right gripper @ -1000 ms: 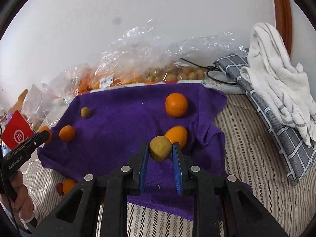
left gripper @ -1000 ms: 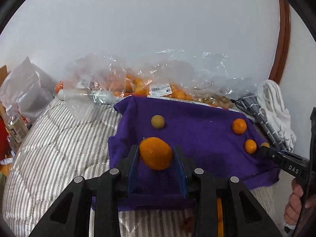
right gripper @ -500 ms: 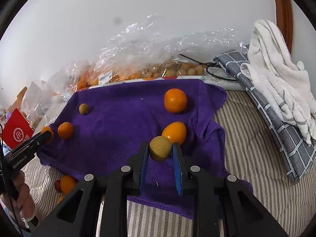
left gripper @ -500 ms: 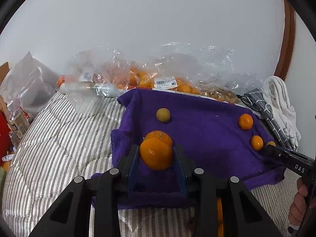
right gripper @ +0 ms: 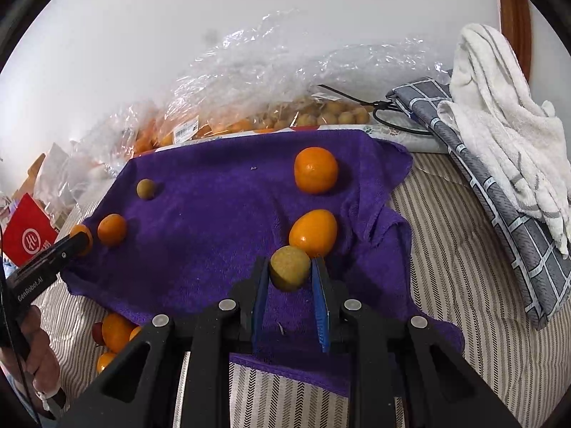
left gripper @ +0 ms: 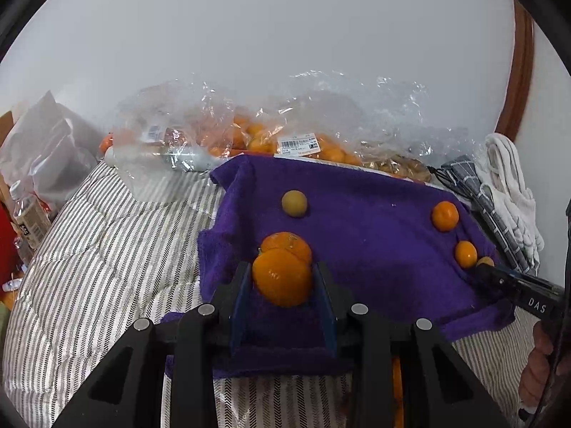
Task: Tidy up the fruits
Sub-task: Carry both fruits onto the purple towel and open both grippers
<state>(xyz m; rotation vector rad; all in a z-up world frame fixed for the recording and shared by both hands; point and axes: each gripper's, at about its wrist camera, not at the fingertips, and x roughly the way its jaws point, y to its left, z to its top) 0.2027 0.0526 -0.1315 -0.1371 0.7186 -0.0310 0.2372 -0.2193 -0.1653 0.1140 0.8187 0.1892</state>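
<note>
Crowding the back edge of the purple towel (right gripper: 221,235) are clear plastic bags of fruit (right gripper: 271,107), one with a white barcode label (left gripper: 298,144); a grey checked cloth (right gripper: 499,185) and a white towel (right gripper: 499,82) lie to the right on the striped bedding (left gripper: 92,249). On the left of the bed, a plastic bottle (left gripper: 30,214) and a red packet (right gripper: 30,235).

Left claw (left gripper: 282,281) is clamped on an orange (left gripper: 282,276), which sits just in front of a second orange (left gripper: 287,244) resting on the towel – touching or not, cannot tell. Beyond them a small yellow-green fruit (left gripper: 294,203) lies alone.

Right claw (right gripper: 289,273) is clamped on a round yellowish fruit (right gripper: 289,273), right beside an oval orange fruit (right gripper: 313,232) whose long axis tilts up toward the right. Farther back sits a rounder orange (right gripper: 316,169), stem dimple facing the camera.

More oranges (right gripper: 114,335) lie on the bedding off the towel's near-left edge – partly hidden by the right claw's frame.
</note>
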